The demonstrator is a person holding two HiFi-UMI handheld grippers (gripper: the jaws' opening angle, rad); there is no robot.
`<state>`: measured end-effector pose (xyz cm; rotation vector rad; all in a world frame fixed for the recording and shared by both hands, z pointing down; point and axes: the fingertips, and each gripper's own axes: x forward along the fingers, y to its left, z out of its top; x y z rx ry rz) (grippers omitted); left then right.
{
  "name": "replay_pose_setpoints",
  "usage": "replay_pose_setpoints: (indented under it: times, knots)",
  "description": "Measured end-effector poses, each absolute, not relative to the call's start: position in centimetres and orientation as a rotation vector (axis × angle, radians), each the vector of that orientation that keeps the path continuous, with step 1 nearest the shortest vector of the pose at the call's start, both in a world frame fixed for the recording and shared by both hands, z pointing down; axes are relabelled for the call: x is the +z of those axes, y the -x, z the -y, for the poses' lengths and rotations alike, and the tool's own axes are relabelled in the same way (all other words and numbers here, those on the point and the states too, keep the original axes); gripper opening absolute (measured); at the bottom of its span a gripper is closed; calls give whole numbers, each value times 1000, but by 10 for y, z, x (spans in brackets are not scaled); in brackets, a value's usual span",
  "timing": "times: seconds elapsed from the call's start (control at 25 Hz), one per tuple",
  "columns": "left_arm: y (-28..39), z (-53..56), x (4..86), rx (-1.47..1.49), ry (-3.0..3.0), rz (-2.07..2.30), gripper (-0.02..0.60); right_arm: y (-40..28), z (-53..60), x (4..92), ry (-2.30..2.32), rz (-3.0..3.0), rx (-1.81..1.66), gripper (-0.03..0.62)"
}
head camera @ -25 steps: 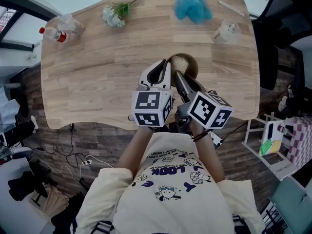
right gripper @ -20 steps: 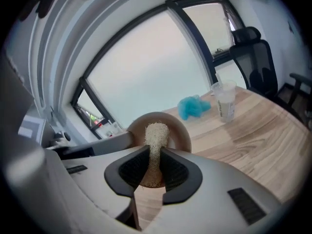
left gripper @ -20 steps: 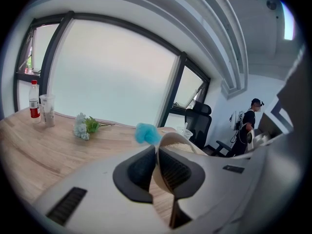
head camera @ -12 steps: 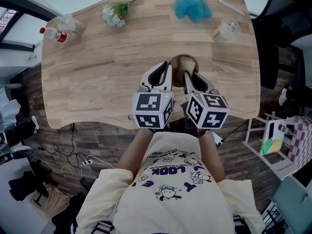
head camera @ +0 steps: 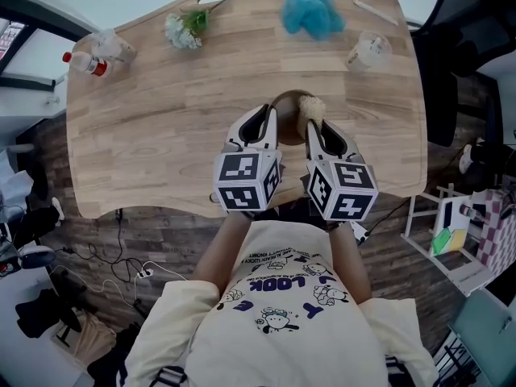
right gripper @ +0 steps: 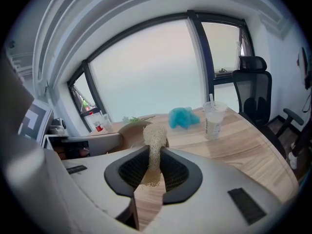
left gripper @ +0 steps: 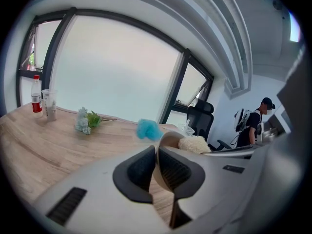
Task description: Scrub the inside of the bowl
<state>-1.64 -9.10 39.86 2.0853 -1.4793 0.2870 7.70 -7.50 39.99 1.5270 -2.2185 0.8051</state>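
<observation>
Pale wood runs under a broad window [right gripper: 146,67], and on this bench [head camera: 153,127] I have both tools working close to my edge.

My left tool [head camera: 270,118] is clamped on the rim of the bowl [head camera: 287,105], one pad inside the wall and one outside, at about 8 o'clock on the bowl. I judge that grip is there to keep the bowl from sliding or spinning while it is rubbed. My right tool [head camera: 311,129] comes in from about 5 o'clock with its jaws pinched on the lower end of a pale, fibrous scrubber [head camera: 310,106]. The scrubber's free end stands above the pads and sits in the bowl toward 3 o'clock. Holding it by the tail leaves the bushy end free to work the inner wall.

Outward from the bowl, a blue puff [head camera: 310,10] lies at 12 o'clock, a lidded cup [head camera: 368,51] at 2, a flower sprig [head camera: 184,27] at 10, and a bottle [head camera: 81,59] with a clear cup [head camera: 113,45] just beside it farther out at 10.

The count: two tools, one bowl, one scrubber, one puff, one sprig, one bottle, two cups.
</observation>
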Motion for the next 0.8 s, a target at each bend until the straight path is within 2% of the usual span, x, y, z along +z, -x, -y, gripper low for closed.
replay_pose_setpoints:
  times: [0.44, 0.8]
  knots:
    - [35, 100, 399, 293, -2043, 1552, 46, -93, 84, 363, -1629, 2426, 947, 71]
    - [33, 100, 400, 316, -2052, 1544, 44, -135, 94, 363, -1866, 2298, 829, 71]
